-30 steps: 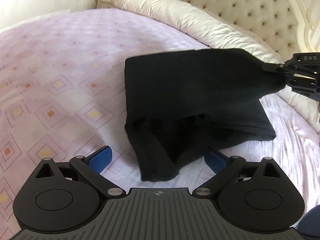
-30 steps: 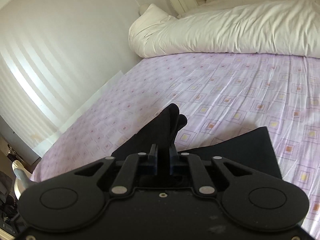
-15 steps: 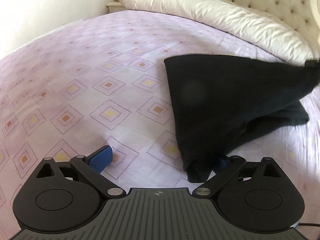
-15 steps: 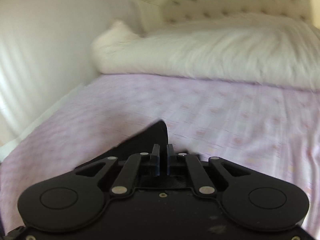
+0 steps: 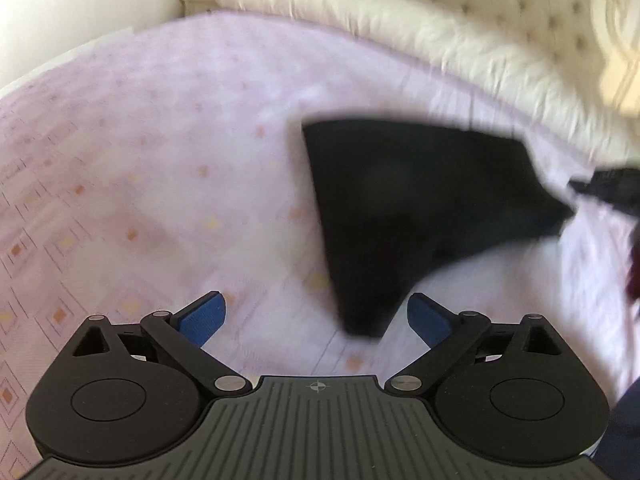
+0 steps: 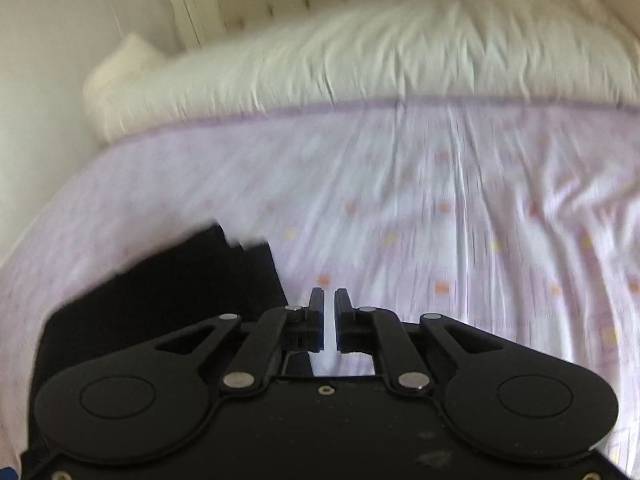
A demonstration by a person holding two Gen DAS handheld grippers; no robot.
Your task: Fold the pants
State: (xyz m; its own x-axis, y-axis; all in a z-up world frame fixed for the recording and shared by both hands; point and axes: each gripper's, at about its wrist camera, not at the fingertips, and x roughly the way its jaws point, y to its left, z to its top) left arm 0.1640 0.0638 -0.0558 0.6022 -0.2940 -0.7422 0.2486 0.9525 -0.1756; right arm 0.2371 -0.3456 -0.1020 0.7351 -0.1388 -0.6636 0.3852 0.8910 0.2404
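The black pants (image 5: 404, 208) lie folded on the lilac patterned bedsheet (image 5: 160, 160), blurred by motion. My left gripper (image 5: 316, 316) is open, its blue pads (image 5: 202, 316) apart, with the near corner of the pants lying between them, untouched. My right gripper (image 6: 329, 312) has its jaws a narrow slit apart with bare sheet showing through the gap; the pants (image 6: 172, 288) lie to its left, not between its fingers. The right gripper shows at the right edge of the left wrist view (image 5: 608, 192), just off the pants' right corner.
A rolled white duvet (image 6: 360, 64) lies along the tufted cream headboard (image 5: 520, 4) at the far side of the bed. A wall (image 6: 60, 80) runs along the bed's left side. A small nightstand (image 5: 196, 0) stands in the far corner.
The right gripper let go of the pants corner and its jaws parted slightly. The pants dropped flat onto the sheet. Both views shifted and are blurred.
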